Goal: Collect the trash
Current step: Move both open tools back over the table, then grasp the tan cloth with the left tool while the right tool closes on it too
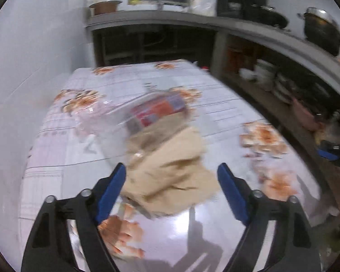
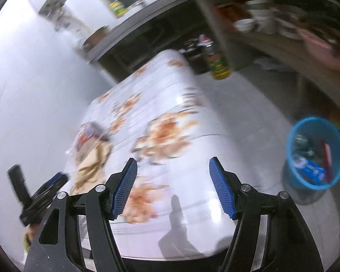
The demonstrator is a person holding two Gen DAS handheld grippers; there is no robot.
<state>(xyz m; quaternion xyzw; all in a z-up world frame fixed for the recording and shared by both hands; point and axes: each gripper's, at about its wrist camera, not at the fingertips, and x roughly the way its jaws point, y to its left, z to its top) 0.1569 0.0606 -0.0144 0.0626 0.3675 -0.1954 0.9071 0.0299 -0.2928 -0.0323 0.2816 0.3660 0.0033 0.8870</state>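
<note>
A crumpled tan paper bag [image 1: 170,170] lies on the flowered tablecloth [image 1: 129,79], and a clear plastic wrapper with a red and blue label [image 1: 156,111] lies just behind it. My left gripper [image 1: 171,172] is open, its blue fingers either side of the near end of the bag. The bag [image 2: 93,165] and wrapper [image 2: 88,133] also show at the left of the right wrist view, with the left gripper [image 2: 56,181] beside them. My right gripper [image 2: 173,170] is open and empty above the table's near right part. A blue trash bin [image 2: 315,154] holding some trash stands on the floor right of the table.
A grey counter [image 1: 192,20] with pots, a bowl and a yellow bottle runs behind and to the right of the table, with shelves of dishes below. A white wall is on the left. A green-labelled bottle [image 2: 217,61] stands on the floor beyond the table's far corner.
</note>
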